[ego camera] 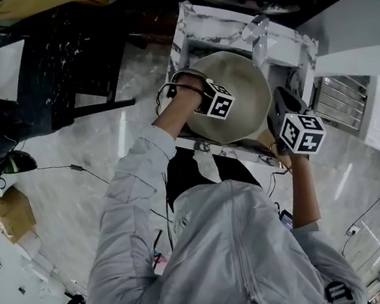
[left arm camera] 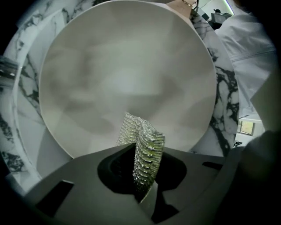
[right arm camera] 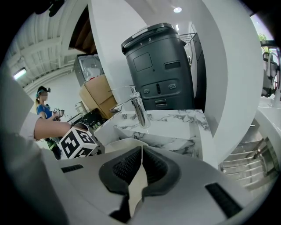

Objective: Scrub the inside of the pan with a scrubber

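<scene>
The left hand-held gripper (left arm camera: 140, 173) is clamping the mesh scrubber (left arm camera: 145, 143) near the 6 o'clock rim of the pan (left arm camera: 127, 74). The pan is sitting over the sink (ego camera: 287, 44). The right hand-held gripper (right arm camera: 141, 165) is pinching what looks like its handle (right arm camera: 136, 189). Most of the inside is probably still needing scrubbing.

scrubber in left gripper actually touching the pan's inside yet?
Cannot tell. Left gripper view: the scrubber, clamped in the left gripper, overlaps the inside of the pan, but neither contact nor gap shows; head view hides it.

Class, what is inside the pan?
Only bare pale surface shows inside the pan. The left gripper and its mesh scrubber cover the patch by the near rim; that part is unseen.
</scene>
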`<action>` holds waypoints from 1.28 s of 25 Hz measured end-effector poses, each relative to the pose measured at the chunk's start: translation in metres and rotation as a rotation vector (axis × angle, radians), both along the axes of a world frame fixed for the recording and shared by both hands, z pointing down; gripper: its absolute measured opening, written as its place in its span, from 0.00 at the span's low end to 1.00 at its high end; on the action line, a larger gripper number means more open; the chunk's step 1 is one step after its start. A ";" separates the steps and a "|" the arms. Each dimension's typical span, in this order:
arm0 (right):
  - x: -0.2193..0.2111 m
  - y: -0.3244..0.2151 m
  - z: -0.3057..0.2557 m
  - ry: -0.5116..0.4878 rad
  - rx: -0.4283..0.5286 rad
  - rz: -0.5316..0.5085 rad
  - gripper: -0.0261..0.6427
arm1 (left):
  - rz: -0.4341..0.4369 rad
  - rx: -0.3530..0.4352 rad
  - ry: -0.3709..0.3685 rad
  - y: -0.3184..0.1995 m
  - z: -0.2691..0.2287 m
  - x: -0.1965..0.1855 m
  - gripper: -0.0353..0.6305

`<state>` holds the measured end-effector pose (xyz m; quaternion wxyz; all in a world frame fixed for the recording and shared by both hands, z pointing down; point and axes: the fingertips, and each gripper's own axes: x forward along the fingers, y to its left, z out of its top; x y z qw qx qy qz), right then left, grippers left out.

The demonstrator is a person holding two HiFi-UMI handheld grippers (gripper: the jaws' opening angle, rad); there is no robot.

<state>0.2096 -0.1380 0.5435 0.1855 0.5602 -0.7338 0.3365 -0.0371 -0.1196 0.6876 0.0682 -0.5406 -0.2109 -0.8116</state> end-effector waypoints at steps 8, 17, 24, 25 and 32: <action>0.000 0.004 -0.001 0.003 -0.003 -0.002 0.09 | -0.048 0.141 0.104 -0.034 0.004 0.014 0.16; 0.008 0.007 0.000 0.002 -0.005 0.013 0.09 | -0.091 0.236 0.126 -0.052 0.012 0.034 0.15; 0.018 0.013 0.006 -0.009 -0.019 0.028 0.09 | -0.133 0.279 0.151 -0.064 0.018 0.056 0.15; 0.019 0.014 0.008 -0.011 -0.022 0.030 0.09 | -0.139 0.289 0.166 -0.067 0.017 0.061 0.15; 0.028 0.016 0.015 -0.021 -0.038 0.041 0.09 | -0.180 0.320 0.290 -0.079 0.018 0.097 0.15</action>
